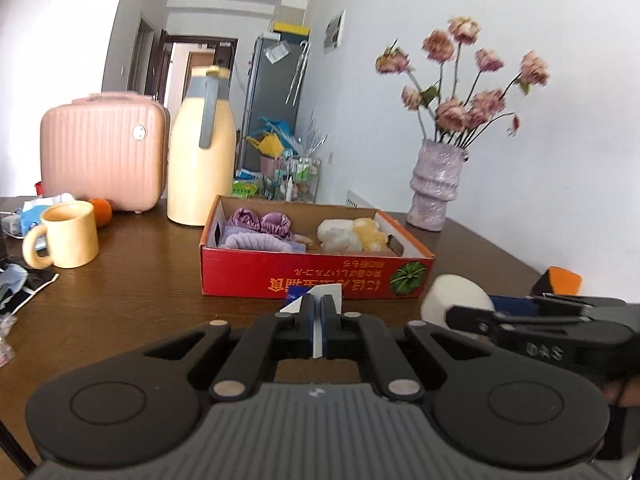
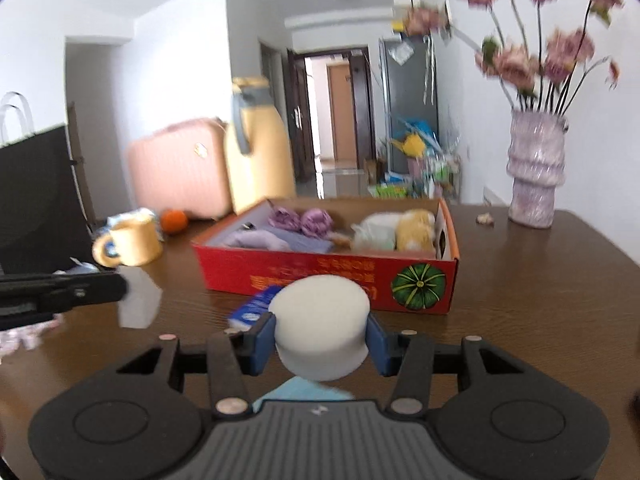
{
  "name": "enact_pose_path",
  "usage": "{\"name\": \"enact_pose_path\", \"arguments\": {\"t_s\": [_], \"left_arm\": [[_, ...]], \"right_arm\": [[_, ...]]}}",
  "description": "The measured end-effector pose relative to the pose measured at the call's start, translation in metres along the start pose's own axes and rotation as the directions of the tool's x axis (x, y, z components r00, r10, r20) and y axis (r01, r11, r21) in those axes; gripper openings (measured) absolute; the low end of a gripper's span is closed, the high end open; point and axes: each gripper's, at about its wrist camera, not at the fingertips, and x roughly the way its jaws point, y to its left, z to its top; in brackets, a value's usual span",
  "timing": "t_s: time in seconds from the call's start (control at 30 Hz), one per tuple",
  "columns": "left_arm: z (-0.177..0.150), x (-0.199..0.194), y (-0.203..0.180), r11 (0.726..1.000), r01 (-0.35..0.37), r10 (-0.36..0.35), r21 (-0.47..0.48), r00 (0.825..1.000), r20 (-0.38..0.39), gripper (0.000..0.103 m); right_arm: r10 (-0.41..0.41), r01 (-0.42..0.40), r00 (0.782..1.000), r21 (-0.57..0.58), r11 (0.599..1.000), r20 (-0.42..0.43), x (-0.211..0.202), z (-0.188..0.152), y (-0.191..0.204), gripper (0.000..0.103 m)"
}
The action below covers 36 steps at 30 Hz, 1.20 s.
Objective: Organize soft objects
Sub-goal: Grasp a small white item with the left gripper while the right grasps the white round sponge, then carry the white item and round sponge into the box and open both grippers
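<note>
A red cardboard box (image 1: 312, 276) sits on the brown table and holds purple cloths (image 1: 260, 230) on its left and white and yellow soft items (image 1: 354, 234) on its right. My left gripper (image 1: 317, 308) is shut on a thin white sheet (image 1: 320, 294), just in front of the box. My right gripper (image 2: 320, 330) is shut on a white round sponge (image 2: 320, 322), held above the table in front of the box (image 2: 332, 276). The sponge also shows in the left wrist view (image 1: 456, 296). A blue packet (image 2: 254, 306) lies by the box front.
A yellow mug (image 1: 66, 240), an orange (image 1: 100, 210), a pink case (image 1: 102, 156) and a cream jug (image 1: 202, 148) stand at the left and back. A purple vase of flowers (image 1: 436, 184) stands at the back right. A black bag (image 2: 38, 196) stands at the far left.
</note>
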Motion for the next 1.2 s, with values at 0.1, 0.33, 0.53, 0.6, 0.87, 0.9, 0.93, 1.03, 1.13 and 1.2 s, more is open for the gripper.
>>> {"name": "enact_pose_path", "arguments": {"t_s": [0.1,0.33,0.53,0.6,0.87,0.9,0.93,1.03,1.13,1.2], "left_arm": [[-0.005,-0.022,-0.001,1.000,-0.011,0.011,-0.011,1.000,0.004,0.004],[-0.007,-0.053,-0.004,1.000,-0.007,0.007,-0.004,0.999,0.031,0.004],[-0.002,-0.045,-0.004,1.000,0.003,-0.004,0.003,0.999,0.036,0.004],[0.006,-0.033,-0.003,1.000,0.004,-0.004,0.009,0.999,0.034,0.004],[0.078,0.061,-0.004,0.994,0.055,-0.060,0.093,0.997,0.057,0.004],[0.086,0.076,-0.003,0.995,0.045,-0.050,0.094,0.998,0.049,0.004],[0.095,0.095,-0.002,0.994,0.053,-0.057,0.100,0.998,0.034,0.004],[0.116,0.143,0.006,0.995,0.073,-0.073,0.067,0.997,-0.003,0.004],[0.129,0.195,0.014,0.994,0.103,-0.101,0.031,0.993,-0.064,0.004],[0.132,0.229,0.018,0.993,0.121,-0.119,0.013,0.986,-0.115,0.004]], "right_arm": [[-0.004,0.004,1.000,-0.008,1.000,0.030,-0.039,-0.011,0.012,0.048],[-0.002,0.002,0.999,0.002,1.000,0.053,-0.094,-0.030,0.031,0.048],[0.008,-0.009,0.997,0.003,1.000,0.072,-0.101,-0.027,0.033,0.048],[0.009,-0.009,0.997,0.006,1.000,0.074,-0.097,-0.024,0.032,0.048],[0.017,-0.005,0.995,-0.120,0.993,0.102,-0.046,0.026,0.033,0.048],[0.024,-0.008,0.994,-0.142,0.990,0.108,-0.034,0.036,0.032,0.048],[0.023,-0.006,0.994,-0.152,0.988,0.106,-0.020,0.046,0.030,0.048],[0.021,-0.012,0.998,-0.146,0.989,0.056,0.035,0.072,0.017,0.048],[0.044,-0.046,0.999,-0.135,0.990,-0.014,0.092,0.086,0.004,0.048],[0.039,-0.046,0.997,-0.122,0.991,-0.060,0.128,0.091,-0.004,0.048]]}}
